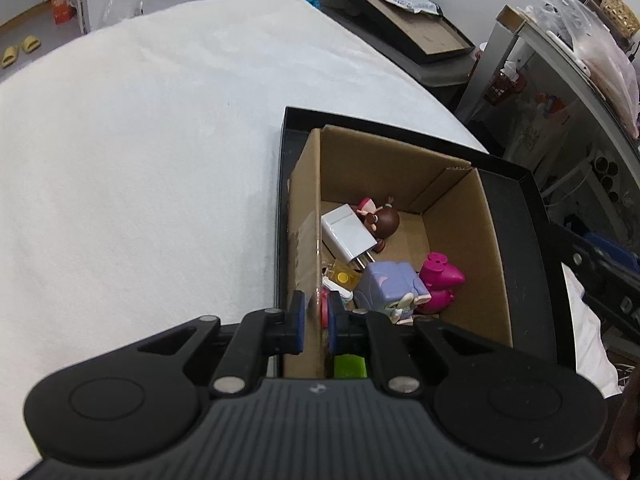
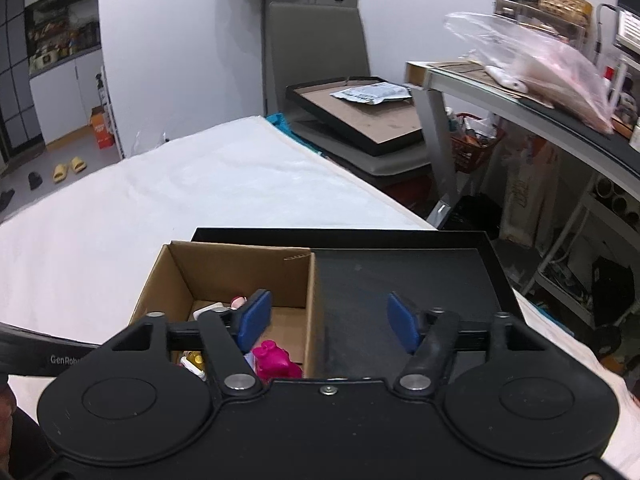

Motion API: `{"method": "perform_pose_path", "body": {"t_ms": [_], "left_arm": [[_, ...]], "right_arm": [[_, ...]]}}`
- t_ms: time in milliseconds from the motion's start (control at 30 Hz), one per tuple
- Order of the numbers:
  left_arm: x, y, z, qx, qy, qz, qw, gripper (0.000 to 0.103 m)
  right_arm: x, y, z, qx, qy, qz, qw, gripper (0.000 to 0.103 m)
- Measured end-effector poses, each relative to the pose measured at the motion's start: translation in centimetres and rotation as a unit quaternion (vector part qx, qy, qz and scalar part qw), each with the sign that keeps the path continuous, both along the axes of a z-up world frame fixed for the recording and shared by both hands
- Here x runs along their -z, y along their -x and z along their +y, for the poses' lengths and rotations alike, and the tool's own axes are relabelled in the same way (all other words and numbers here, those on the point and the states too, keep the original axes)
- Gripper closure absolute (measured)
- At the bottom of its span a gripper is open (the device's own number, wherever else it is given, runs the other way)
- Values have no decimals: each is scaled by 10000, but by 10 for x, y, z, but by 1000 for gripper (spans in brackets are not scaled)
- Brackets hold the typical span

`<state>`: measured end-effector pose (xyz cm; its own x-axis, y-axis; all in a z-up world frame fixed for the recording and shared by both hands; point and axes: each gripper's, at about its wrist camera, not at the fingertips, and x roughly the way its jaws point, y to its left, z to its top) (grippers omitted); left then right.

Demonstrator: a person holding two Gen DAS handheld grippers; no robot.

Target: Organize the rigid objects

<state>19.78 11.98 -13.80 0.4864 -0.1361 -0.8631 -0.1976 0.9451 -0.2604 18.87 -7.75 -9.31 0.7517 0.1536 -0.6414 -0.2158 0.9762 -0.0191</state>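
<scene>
Cardboard box (image 1: 452, 216) sat in black tray (image 1: 536, 216), toys inside | left gripper (image 1: 316, 322) pinched box's left wall, steadying it | right gripper (image 2: 328, 322) gaped wide, empty, above box's right wall, box lying to its left.

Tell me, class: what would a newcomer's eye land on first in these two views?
Probably the cardboard box of small toys, standing in a black tray on the white table; the magenta toy stands out most. Next, the left gripper shut on the box's left wall, while the right gripper hangs open above.
</scene>
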Motion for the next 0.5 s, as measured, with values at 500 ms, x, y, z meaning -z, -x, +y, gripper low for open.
{"method": "perform_pose_path", "body": {"t_ms": [500], "left_arm": [[-58,21,-29,156,-437,-145,9988,88]], "right_arm": [[-38,36,-33,182,-584,32,9981,1]]}}
